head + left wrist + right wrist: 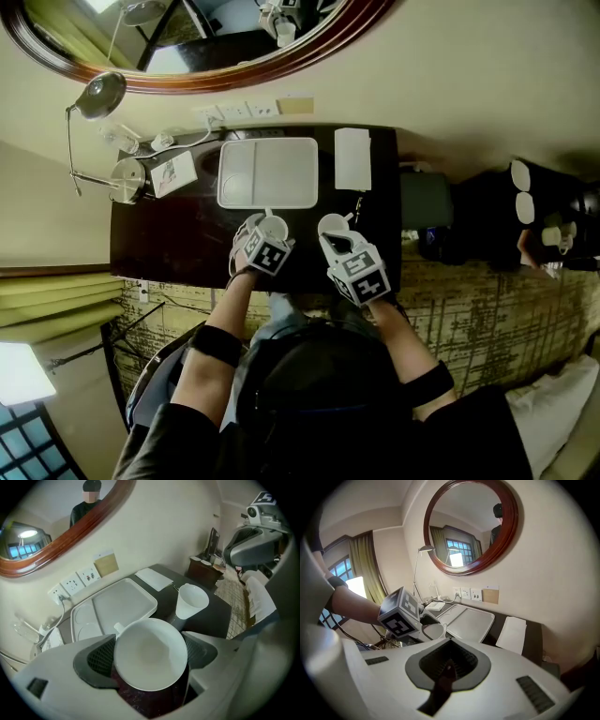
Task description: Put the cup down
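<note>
A white cup (150, 654) is gripped between the fingers of the left gripper (265, 232) above the dark worktop (178, 248). The right gripper (448, 665) is held with its fingers closed together.

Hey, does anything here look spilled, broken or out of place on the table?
Nothing stands out. The cup in the left gripper is empty and whole. The other cup stands on its base on the table, and the tray behind them is bare and lies flat. No spill shows.
</note>
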